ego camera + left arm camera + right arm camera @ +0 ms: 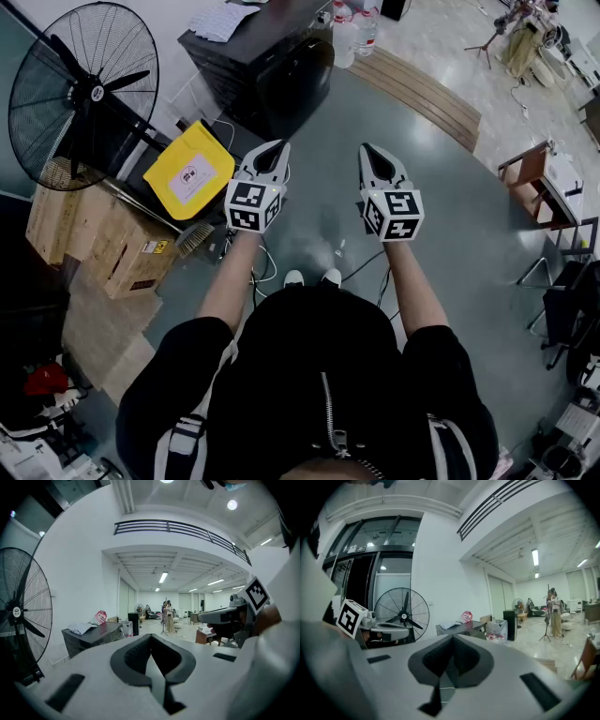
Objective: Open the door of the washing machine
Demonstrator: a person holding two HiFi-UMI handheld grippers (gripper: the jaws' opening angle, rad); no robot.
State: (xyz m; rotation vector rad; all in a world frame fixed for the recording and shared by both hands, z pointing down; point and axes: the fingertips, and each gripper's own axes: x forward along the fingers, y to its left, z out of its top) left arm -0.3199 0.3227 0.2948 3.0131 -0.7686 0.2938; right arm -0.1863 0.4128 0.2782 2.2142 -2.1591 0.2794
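Note:
The washing machine [267, 56] is a black box against the white wall ahead of me, with a pale cloth [223, 19] on its top. Its dark front faces me, and the door looks closed. Both grippers are held level in the air, well short of it. My left gripper [278, 147] is shut with nothing in it, and so is my right gripper [367, 150]. In the left gripper view the left gripper [151, 637] points past the washing machine [93, 637]. In the right gripper view the right gripper [452, 638] points toward the washing machine [464, 629].
A big black standing fan [84, 89] is at the left, with a yellow bag [190, 169] and wooden crates [94, 234] below it. A pack of water bottles [354, 33] and wood planks [422, 94] lie right of the machine. Cables trail by my feet.

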